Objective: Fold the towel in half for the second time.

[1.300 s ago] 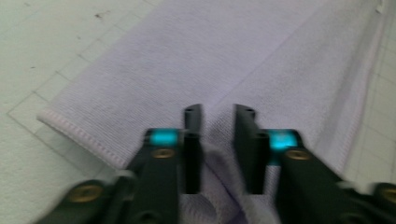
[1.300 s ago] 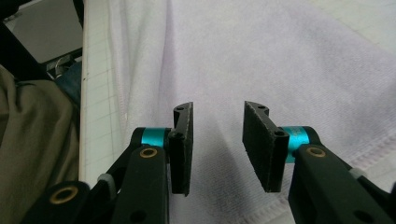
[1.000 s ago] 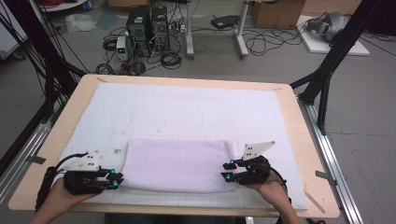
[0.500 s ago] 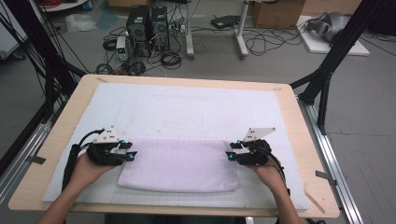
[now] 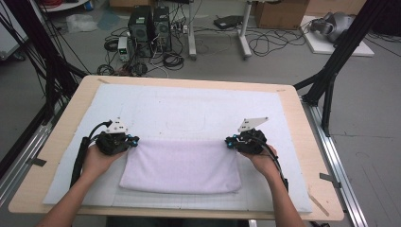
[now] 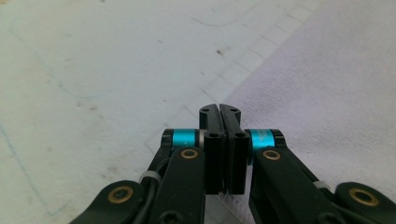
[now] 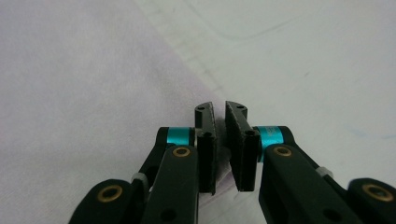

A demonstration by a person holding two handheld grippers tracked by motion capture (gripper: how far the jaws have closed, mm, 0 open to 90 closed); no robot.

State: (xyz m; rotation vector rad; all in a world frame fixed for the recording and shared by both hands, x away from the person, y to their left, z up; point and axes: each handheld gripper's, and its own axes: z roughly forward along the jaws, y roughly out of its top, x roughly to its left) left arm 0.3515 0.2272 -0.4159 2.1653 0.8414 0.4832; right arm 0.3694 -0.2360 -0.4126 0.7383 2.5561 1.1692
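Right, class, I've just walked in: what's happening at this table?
A person is folding a pale lilac towel on a white mat, with a two-jaw gripper in each hand. The left gripper is at the towel's far left corner and the right gripper at its far right corner. Both sets of jaws have just been closing. The right gripper view shows a bit of towel between the jaws; the left jaws look shut at the towel's edge.

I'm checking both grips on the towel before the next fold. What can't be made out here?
- Left gripper: jaws look shut; its own jaws hide whether any towel is pinched.
- Right gripper: some towel shows between the jaws; how much is hidden by them.
- High view: both grips are too small to judge.
- Towel's layers: underside hidden.
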